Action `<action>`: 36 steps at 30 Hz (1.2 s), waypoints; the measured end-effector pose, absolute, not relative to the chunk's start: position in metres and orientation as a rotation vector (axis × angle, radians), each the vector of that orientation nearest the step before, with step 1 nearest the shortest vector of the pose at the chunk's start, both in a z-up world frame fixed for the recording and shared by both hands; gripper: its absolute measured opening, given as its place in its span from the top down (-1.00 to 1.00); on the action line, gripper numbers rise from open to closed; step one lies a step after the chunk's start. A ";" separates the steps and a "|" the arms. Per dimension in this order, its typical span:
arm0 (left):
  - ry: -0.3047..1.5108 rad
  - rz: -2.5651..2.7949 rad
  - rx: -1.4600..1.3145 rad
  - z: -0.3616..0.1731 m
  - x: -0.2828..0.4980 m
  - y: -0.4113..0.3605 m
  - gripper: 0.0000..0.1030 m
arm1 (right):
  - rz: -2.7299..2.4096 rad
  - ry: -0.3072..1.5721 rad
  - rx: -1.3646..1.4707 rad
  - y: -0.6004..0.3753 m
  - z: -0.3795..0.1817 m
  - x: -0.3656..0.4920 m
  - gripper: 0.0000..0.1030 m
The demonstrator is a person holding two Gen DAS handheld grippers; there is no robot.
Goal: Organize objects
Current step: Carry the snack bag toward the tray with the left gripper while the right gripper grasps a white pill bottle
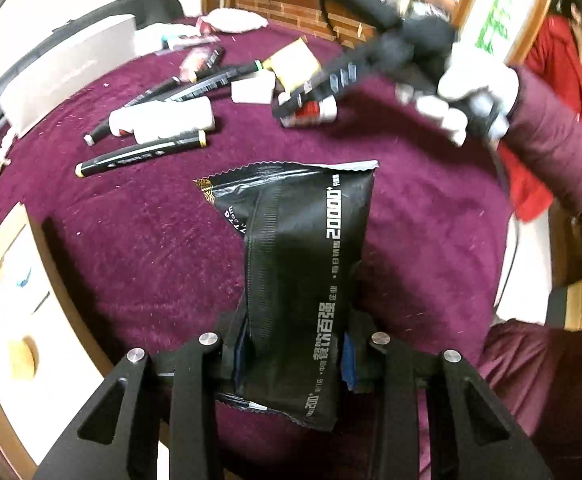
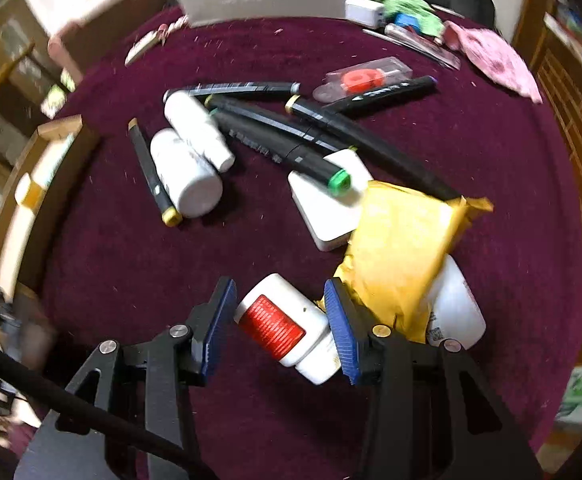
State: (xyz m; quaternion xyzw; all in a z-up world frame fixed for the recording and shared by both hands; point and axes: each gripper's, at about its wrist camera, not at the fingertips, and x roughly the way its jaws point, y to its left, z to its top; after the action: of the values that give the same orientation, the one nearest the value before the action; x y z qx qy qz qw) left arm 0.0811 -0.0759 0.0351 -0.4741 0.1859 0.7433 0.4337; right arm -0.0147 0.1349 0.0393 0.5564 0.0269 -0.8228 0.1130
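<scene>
Markers [image 2: 251, 128] and bottles [image 2: 187, 168] litter maroon cloth [image 2: 131, 264].

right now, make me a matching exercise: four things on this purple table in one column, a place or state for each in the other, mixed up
Things:
1. black packet
2. red-label bottle
3. green-capped marker
4. yellow packet

Places or states:
a. leans on a white bottle
b. clamped in the left gripper
c. tip rests on a white block
d. between the right gripper's blue pads

Pairs: 1-b, 2-d, 3-c, 4-a
</scene>
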 end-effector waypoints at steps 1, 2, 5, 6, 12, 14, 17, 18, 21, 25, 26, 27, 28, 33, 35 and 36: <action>0.432 1.861 -1.175 0.041 0.081 -0.081 0.40 | -2.413 0.123 1.634 0.131 0.038 -0.012 0.14; 0.394 1.867 -1.172 0.044 0.082 -0.085 0.40 | -2.415 0.155 1.633 0.128 0.037 -0.009 0.14; 0.300 1.891 -1.159 0.052 0.086 -0.100 0.40 | -2.420 0.249 1.626 0.121 0.034 0.001 0.05; 0.283 1.904 -1.153 0.055 0.089 -0.105 0.40 | -2.424 0.272 1.625 0.121 0.033 0.004 0.03; 0.162 1.979 -1.149 0.068 0.105 -0.137 0.40 | -2.485 0.251 1.621 0.119 0.028 0.015 0.20; 0.123 2.003 -1.144 0.071 0.108 -0.148 0.40 | -2.488 0.222 1.634 0.119 0.027 0.015 0.20; 0.073 2.048 -1.129 0.077 0.115 -0.163 0.40 | -2.505 0.106 1.655 0.125 0.026 0.010 0.19; 0.058 2.065 -1.124 0.079 0.118 -0.169 0.40 | -2.513 0.074 1.655 0.126 0.027 0.009 0.19; 0.007 2.119 -1.108 0.086 0.125 -0.188 0.40 | -2.551 0.004 1.685 0.129 0.028 0.008 0.38; -0.083 2.206 -1.086 0.098 0.128 -0.224 0.40 | -2.553 -0.120 1.610 0.123 0.049 0.020 0.38; -0.105 2.233 -1.080 0.102 0.127 -0.235 0.40 | -2.539 -0.175 1.576 0.120 0.058 0.022 0.38; -0.120 2.259 -1.077 0.105 0.125 -0.244 0.40 | -2.521 -0.227 1.539 0.116 0.068 0.025 0.38; -0.137 2.294 -1.078 0.109 0.121 -0.254 0.40 | -2.499 -0.270 1.494 0.108 0.082 0.028 0.38; -0.203 2.398 -1.138 0.111 0.090 -0.286 0.40 | -2.309 -0.418 1.327 0.044 0.140 0.020 0.37; -0.190 2.444 -1.187 0.106 0.069 -0.295 0.40 | -2.241 -0.455 1.312 0.013 0.149 0.010 0.37; -0.172 2.474 -1.215 0.101 0.057 -0.299 0.40 | -2.215 -0.466 1.312 -0.001 0.149 0.005 0.37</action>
State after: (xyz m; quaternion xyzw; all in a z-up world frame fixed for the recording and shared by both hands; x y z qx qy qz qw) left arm 0.0571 -0.2993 0.1013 -0.4320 -0.0612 0.8798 0.1887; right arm 0.0052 -0.0010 0.1489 0.4842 -0.1722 -0.8176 0.2597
